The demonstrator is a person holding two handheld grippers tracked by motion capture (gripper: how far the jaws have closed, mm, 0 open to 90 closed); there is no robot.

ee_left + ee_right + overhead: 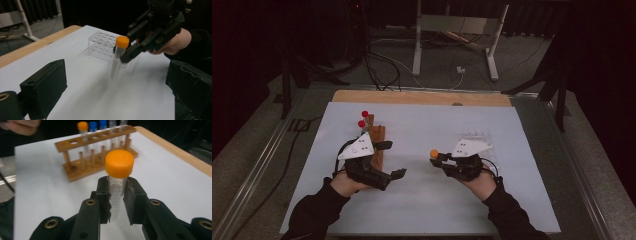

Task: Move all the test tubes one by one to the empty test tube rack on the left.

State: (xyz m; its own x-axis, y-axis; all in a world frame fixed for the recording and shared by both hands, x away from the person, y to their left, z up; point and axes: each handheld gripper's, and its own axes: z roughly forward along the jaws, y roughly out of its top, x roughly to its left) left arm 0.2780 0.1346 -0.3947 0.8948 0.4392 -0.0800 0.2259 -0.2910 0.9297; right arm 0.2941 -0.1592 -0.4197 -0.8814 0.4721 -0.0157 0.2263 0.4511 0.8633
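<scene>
Two grippers are working above the white table (pixel 422 200). The right gripper (pixel 117 202) is clamping an orange-capped tube (pixel 117 182) just under its cap, keeping it upright, probably for a rack hole. The left gripper (pixel 384 160) is standing wide open and empty beside the wooden rack (pixel 96 152), perhaps ready to steady it.

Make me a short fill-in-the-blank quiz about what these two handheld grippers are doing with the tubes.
1. The right gripper is shut on a clear tube with an ____ cap.
2. The left gripper has its jaws ____, nothing between them.
3. The rack holding capped tubes is made of ____.
4. A second, clear plastic rack holds ____ tubes.

Missing words: orange; open; wood; no
</scene>
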